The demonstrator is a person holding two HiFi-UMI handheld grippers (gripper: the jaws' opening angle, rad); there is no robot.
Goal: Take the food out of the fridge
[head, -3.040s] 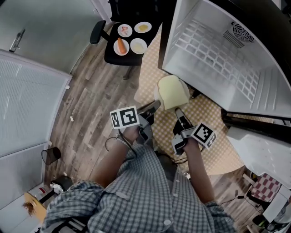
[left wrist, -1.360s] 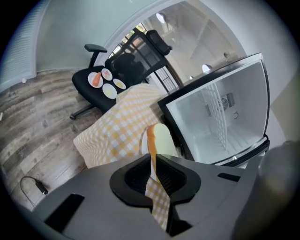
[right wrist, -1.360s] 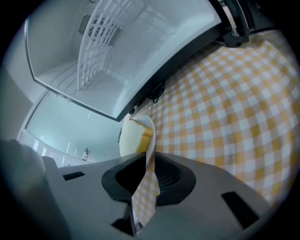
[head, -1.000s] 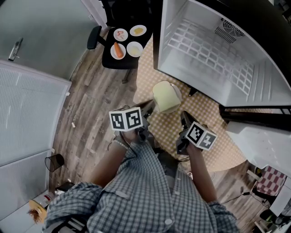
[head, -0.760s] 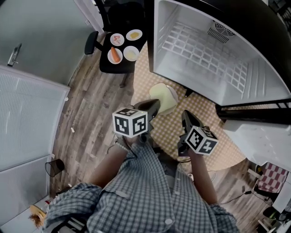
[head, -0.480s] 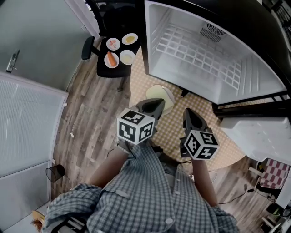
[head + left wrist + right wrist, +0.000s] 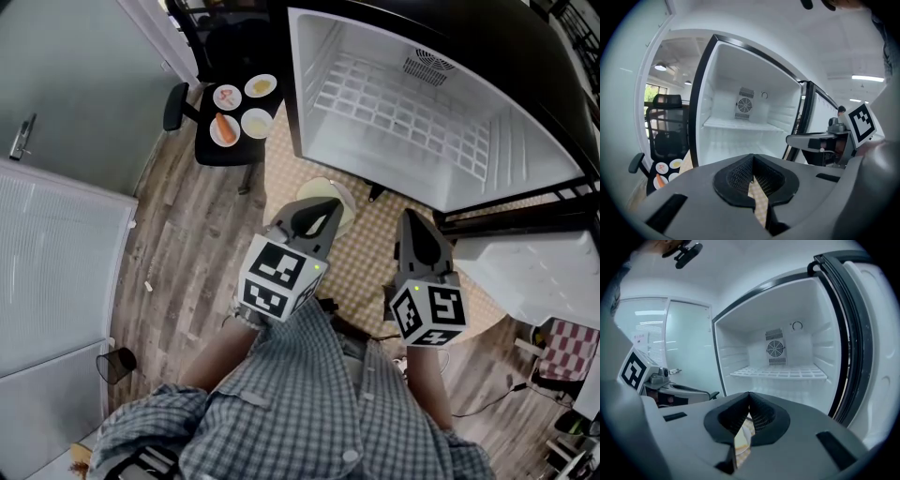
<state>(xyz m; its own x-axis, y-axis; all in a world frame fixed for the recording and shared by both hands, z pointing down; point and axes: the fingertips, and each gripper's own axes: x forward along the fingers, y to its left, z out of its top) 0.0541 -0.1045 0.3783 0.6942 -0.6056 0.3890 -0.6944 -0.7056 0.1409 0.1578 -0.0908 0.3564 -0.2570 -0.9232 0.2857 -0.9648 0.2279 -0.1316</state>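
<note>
White fridge [image 7: 525,159] gapes; left gripper [image 7: 322,204] and right gripper [image 7: 410,221] closed, empty.

Floor: grey-brown wood-plank floor [image 7: 178,234], left and middle.
Mat: beige checked mat [image 7: 367,258] lying on it, middle.
Chair: black office chair [image 7: 236,150], far.
Door: grey-green door [image 7: 75,84], far left.
Basket: black wire-mesh basket [image 7: 111,366], near left.

The left gripper [image 7: 316,214] and right gripper [image 7: 413,228] have risen toward the fridge [image 7: 422,122]. The left now overlaps the pale disc [image 7: 330,187].
</note>
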